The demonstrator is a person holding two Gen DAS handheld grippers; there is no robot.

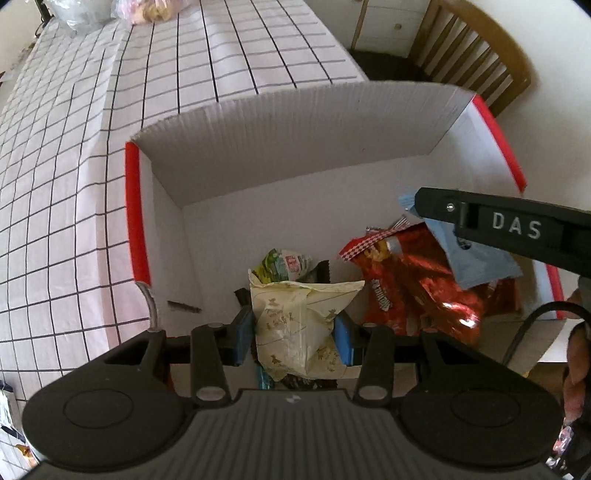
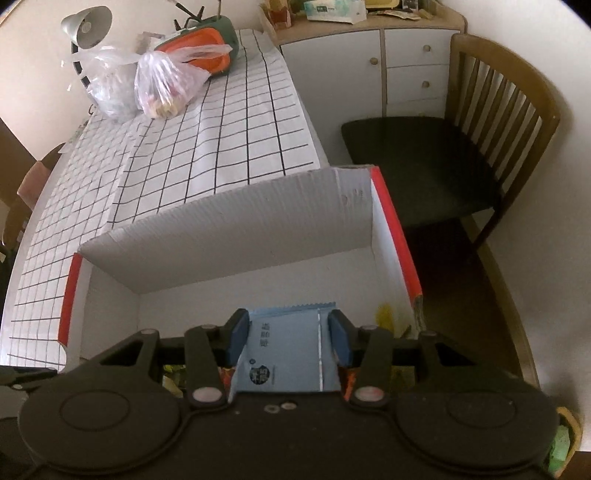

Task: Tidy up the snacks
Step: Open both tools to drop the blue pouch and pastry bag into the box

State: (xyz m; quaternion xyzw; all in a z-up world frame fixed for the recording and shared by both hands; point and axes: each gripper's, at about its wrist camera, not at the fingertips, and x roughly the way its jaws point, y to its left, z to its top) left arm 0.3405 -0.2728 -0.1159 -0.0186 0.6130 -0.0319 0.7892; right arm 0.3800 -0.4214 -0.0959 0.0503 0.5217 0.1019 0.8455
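Note:
A white cardboard box with red rims (image 1: pixel 137 221) stands on the checked tablecloth; it also shows in the right wrist view (image 2: pixel 221 236). My left gripper (image 1: pixel 293 332) is shut on a cream snack packet (image 1: pixel 295 325), held over the box. Below it lie a green-and-white packet (image 1: pixel 286 262) and a red packet (image 1: pixel 410 284). My right gripper (image 2: pixel 288 336) is shut on a light blue packet (image 2: pixel 284 350) above the box's right side. In the left wrist view the right gripper's finger (image 1: pixel 517 225) comes in from the right with the blue packet (image 1: pixel 476 258).
Two plastic bags (image 2: pixel 162 88) and an orange-and-green container (image 2: pixel 207 48) sit at the table's far end. A wooden chair (image 2: pixel 480 140) stands right of the table, before a white cabinet (image 2: pixel 369 66). A desk lamp (image 2: pixel 86 22) stands at the far left.

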